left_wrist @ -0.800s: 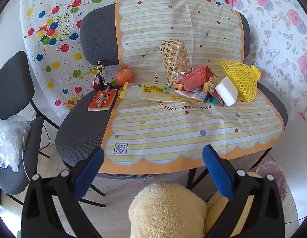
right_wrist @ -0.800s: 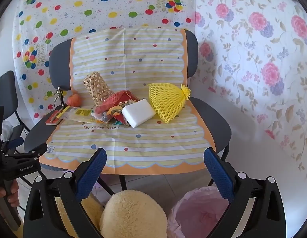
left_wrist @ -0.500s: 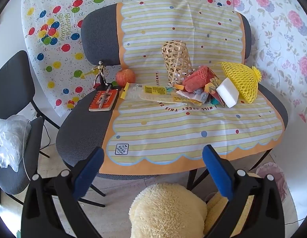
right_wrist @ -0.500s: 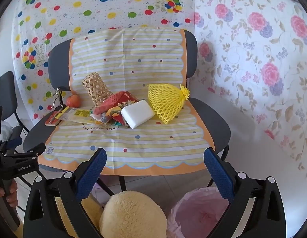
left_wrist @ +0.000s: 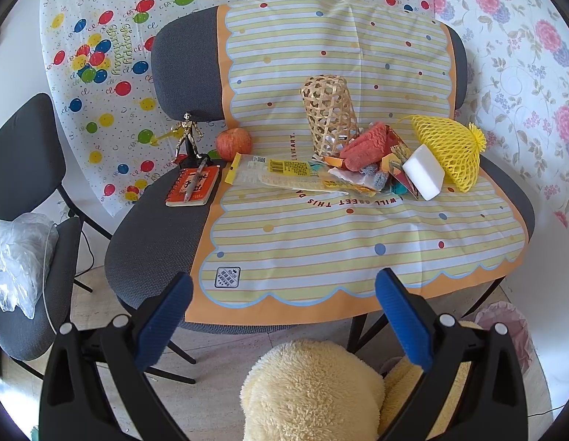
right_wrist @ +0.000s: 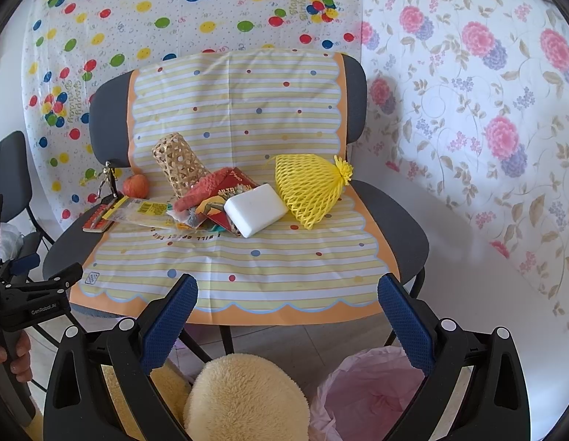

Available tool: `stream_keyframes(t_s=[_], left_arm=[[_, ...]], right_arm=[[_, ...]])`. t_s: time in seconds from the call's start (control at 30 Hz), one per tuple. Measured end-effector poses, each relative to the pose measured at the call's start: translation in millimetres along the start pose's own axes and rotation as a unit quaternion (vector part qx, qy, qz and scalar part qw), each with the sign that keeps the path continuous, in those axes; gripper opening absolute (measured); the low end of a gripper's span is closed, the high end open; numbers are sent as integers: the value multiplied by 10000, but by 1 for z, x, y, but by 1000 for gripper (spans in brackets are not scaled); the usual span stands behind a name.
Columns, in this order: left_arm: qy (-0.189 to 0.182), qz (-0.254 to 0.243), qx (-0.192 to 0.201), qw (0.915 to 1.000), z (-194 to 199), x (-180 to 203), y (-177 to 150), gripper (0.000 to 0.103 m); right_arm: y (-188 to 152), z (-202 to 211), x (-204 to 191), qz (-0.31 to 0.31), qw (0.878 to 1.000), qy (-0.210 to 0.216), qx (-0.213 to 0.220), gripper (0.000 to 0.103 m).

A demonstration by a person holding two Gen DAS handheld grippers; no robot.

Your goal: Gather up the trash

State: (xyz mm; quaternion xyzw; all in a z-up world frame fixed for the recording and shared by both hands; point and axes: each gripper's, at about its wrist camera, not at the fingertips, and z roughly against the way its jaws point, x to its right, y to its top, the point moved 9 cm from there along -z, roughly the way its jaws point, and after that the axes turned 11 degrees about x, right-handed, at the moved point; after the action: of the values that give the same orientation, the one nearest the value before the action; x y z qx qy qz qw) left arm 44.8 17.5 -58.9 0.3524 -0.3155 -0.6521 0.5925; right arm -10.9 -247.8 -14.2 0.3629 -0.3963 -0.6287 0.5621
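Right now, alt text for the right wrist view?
The open right tool hovers in front of a chair draped with a striped cloth, which holds a pile of wrappers, a white foam block, yellow foam netting and a woven basket. A pink-lined bin sits on the floor below.

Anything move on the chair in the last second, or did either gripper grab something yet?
Almost nothing changed. The left gripper drifted very slightly, so the chair's contents sit a touch lower in its view; the right gripper barely moved. Both remain open and empty, short of the chair. The yellow foam net, white sponge block, wrappers and apple lie where they were.
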Motion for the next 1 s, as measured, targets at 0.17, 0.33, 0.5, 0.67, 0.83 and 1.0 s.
stream_keyframes(t_s=[0.17,0.33,0.5,0.67,0.83,1.0], left_arm=[[3,-4,-1,10000,-1,1,0,97],[-2,-7,-5,10000,-1,-1,1,97],[-3,-16,-5,10000,-1,1,0,97],[7,-15,-2,10000,-1,0,-1,97],[22,-18,-25,10000,-2,1,-3,97],[41,-32,-39,10000,-4,2,-4,97]], right_arm=[[1,-1,4,-6,10000,9,-26,97],[1,0,4,-13,10000,14,-2,97],[0,-2,4,-12,10000,4,0,97],[-1,-4,5,-34,10000,8,2,97],[-4,-5,4,-89,9999,46,12,97],[-7,-6,4,-149,9999,74,-14,97]])
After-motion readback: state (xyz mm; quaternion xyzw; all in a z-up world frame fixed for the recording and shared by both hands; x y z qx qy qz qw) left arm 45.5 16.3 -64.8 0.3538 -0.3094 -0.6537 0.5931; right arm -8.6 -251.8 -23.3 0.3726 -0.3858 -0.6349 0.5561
